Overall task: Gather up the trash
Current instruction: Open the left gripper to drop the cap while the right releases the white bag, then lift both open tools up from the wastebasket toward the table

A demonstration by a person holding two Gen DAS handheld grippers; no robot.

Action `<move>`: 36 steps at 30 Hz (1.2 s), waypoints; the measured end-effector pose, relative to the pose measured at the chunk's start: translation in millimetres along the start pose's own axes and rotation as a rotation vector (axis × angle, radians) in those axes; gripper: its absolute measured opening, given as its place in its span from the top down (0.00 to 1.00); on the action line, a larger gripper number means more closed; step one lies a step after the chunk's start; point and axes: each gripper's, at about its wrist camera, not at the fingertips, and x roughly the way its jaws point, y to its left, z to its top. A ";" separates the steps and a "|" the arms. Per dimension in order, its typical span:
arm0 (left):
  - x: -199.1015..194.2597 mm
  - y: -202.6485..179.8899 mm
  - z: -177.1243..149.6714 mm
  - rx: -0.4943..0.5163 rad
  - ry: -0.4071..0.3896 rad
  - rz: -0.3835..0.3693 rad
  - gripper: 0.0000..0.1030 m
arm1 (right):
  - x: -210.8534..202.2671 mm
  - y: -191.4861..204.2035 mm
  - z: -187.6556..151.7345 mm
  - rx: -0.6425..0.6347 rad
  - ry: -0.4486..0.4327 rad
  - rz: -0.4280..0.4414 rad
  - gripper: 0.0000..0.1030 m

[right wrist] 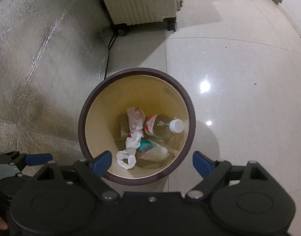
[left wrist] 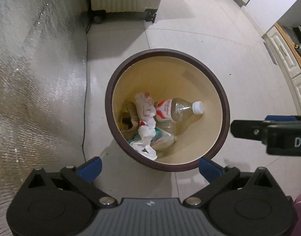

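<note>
While both tools hung over the bin (left wrist: 225, 106) | left gripper (left wrist: 150, 167) and right gripper (right wrist: 152, 162) stood spread, nothing between the jaws | bottle (left wrist: 178, 109) and wrappers (left wrist: 145, 125) lay at the bottom | advice: lift clear of the rim, seek leftover floor litter.

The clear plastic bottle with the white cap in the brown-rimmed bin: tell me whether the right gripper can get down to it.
Probably yes. The right gripper hangs open above the bin's uncovered mouth, and the bottle lies exposed on top, beside the crumpled paper.
</note>
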 end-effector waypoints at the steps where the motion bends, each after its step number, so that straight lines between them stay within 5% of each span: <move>1: -2.5 -0.1 -0.2 0.002 0.000 0.006 0.00 | -2.9 -1.6 -1.2 0.005 -0.005 0.001 0.11; 10: -36.1 -1.2 0.1 0.003 -0.044 0.057 0.00 | -33.5 -11.6 -13.8 0.020 -0.053 -0.020 0.00; 36: -179.0 -24.8 -46.0 0.038 -0.202 0.120 0.00 | -168.5 -6.8 -80.5 0.026 -0.209 -0.093 0.00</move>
